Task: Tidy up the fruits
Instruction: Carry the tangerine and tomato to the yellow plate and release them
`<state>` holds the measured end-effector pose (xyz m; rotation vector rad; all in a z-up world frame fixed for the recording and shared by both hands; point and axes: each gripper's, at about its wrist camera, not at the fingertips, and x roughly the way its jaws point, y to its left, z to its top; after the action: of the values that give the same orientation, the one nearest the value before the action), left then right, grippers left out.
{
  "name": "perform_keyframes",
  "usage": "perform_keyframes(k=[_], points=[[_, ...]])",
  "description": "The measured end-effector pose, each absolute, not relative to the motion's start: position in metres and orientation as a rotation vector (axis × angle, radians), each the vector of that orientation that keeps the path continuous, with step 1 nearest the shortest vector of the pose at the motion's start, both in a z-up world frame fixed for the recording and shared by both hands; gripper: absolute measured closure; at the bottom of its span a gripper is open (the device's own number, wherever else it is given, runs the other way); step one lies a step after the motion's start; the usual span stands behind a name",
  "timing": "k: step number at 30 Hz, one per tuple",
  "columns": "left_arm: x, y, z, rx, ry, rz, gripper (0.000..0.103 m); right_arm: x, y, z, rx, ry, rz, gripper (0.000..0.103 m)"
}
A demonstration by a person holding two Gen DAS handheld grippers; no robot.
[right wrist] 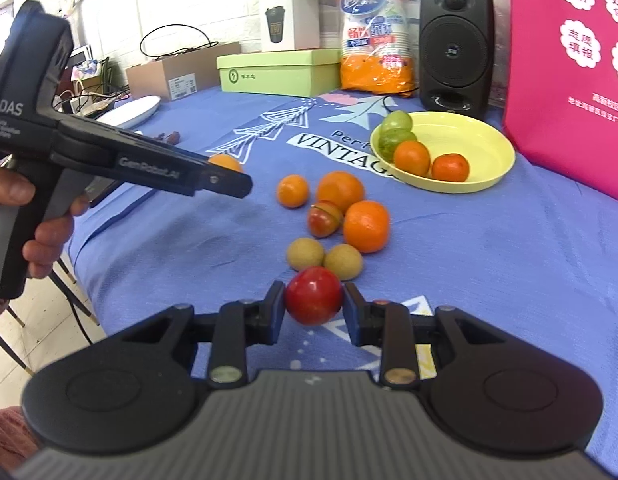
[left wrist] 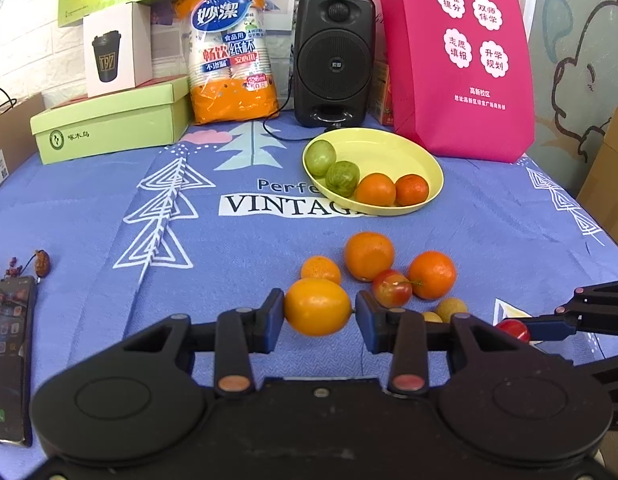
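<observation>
The left gripper (left wrist: 317, 307) clamps a yellow-orange citrus (left wrist: 317, 306) above the cloth; the right gripper (right wrist: 313, 302) pinches a red fruit (right wrist: 313, 296); either round skin may slip out and roll off before reaching the yellow plate (left wrist: 425, 160), near four fruits.

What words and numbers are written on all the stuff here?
"VINTAG", under "Perfe": blue tablecloth, rest hidden by the yellow plate.
"妙潔", "纸杯": orange paper-cup pack.
"T97": cup pictured on the white box.
"啄木鸟": green box.
"精准提分", "双师伴学", "志愿填报", "升学规划", "高新校区": pink bag; its bottom line is too small.
"DAS", "GenRobot.AI": left gripper's handle.
</observation>
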<state>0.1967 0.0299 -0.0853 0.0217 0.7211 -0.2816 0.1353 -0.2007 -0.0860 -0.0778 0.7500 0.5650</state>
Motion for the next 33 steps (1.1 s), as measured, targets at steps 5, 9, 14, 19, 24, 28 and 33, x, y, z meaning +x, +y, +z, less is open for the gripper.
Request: perform_keyframes(k=[5, 9, 14, 19, 24, 28, 33], points=[[0.199, 0.028, -0.082, 0.026, 0.714, -0.293, 0.065, 0.135, -0.212, -0.086, -0.067, 0.751, 0.541, 0.073], [0.212, 0.02, -0.079, 0.035, 0.709, -0.309, 0.065, 0.14, -0.223, -0.083, -0.048, 0.743, 0.515, 0.073], [0.247, 0.001, -0.074, 0.039, 0.7, -0.349, 0.065, 0.163, -0.237, -0.071, -0.033, 0.699, 0.479, 0.073], [0.29, -0.022, -0.065, 0.078, 0.672, -0.362, 0.065, 0.197, -0.245, -0.056, -0.047, 0.643, 0.45, 0.073], [0.34, -0.04, -0.062, 0.075, 0.666, -0.347, 0.065, 0.243, -0.249, -0.049, -0.06, 0.611, 0.418, 0.073], [0.383, -0.056, -0.067, 0.052, 0.692, -0.364, 0.065, 0.284, -0.246, -0.055, -0.071, 0.621, 0.405, 0.073], [0.427, -0.077, -0.084, 0.066, 0.733, -0.363, 0.065, 0.323, -0.246, -0.073, -0.068, 0.658, 0.374, 0.073]])
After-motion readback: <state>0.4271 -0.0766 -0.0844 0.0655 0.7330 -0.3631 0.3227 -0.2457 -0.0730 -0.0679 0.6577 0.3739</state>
